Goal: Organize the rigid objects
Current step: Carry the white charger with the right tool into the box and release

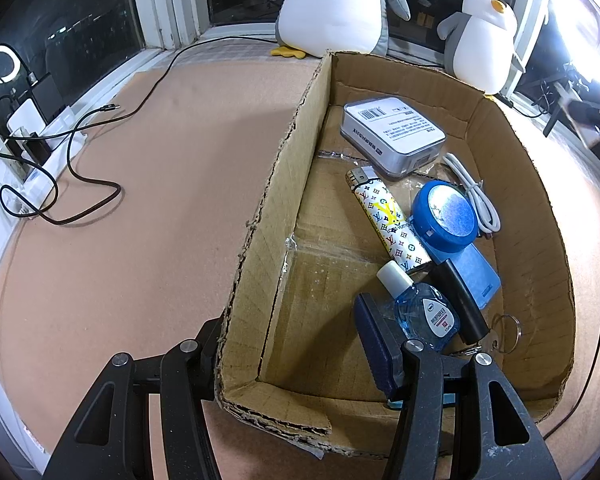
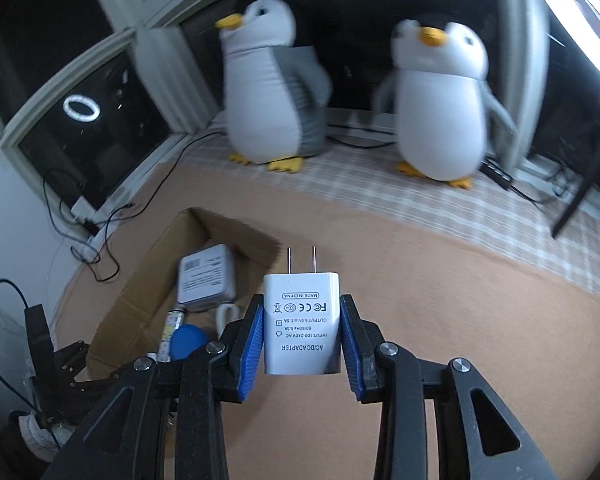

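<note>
Blue pads of the right gripper clamp a white AC adapter by its sides, prongs pointing away, held up over the tan mat with the cardboard box lower and to the left. That box already holds a grey tin, a patterned lighter, a blue round lid, a white cable and an eye-drop bottle. The left gripper stands spread, straddling the box's near wall, gripping nothing. Smooth plastic sides may slip if the squeeze eases early; dropped from height, the adapter could bounce off the crowded pile or clip the ragged wall
</note>
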Action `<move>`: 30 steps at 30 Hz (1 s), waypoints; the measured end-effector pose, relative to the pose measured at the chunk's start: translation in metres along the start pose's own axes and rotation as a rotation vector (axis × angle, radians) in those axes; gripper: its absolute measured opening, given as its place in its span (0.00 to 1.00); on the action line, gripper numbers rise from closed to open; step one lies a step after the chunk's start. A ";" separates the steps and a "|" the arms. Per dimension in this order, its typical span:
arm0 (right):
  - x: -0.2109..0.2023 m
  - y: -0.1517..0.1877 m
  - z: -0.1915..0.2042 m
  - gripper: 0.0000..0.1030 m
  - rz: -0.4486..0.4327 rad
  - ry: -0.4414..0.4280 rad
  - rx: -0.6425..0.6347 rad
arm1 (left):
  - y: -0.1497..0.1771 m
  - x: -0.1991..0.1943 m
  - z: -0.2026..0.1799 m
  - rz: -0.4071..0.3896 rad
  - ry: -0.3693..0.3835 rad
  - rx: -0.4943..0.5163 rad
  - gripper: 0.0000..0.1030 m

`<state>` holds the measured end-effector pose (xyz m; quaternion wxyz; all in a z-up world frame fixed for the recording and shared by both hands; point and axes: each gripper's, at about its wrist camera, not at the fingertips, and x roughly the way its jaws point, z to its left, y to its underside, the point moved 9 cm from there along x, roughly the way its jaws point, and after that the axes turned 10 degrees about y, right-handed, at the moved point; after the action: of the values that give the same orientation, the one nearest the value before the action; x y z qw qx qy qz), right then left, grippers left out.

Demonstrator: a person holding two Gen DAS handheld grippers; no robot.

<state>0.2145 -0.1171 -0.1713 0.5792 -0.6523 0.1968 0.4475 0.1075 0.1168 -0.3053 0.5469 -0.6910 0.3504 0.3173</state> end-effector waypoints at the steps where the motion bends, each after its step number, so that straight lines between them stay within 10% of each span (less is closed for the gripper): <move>1: 0.004 -0.002 0.011 0.31 0.003 -0.003 -0.023 | 0.000 0.000 0.000 -0.001 0.002 -0.002 0.57; 30: 0.078 0.000 0.084 0.31 0.107 0.068 -0.212 | 0.001 0.000 0.001 -0.004 0.007 -0.009 0.57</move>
<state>0.2248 -0.0183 -0.2284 0.4753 -0.7131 0.2026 0.4738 0.1068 0.1174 -0.3062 0.5433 -0.6953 0.3495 0.3151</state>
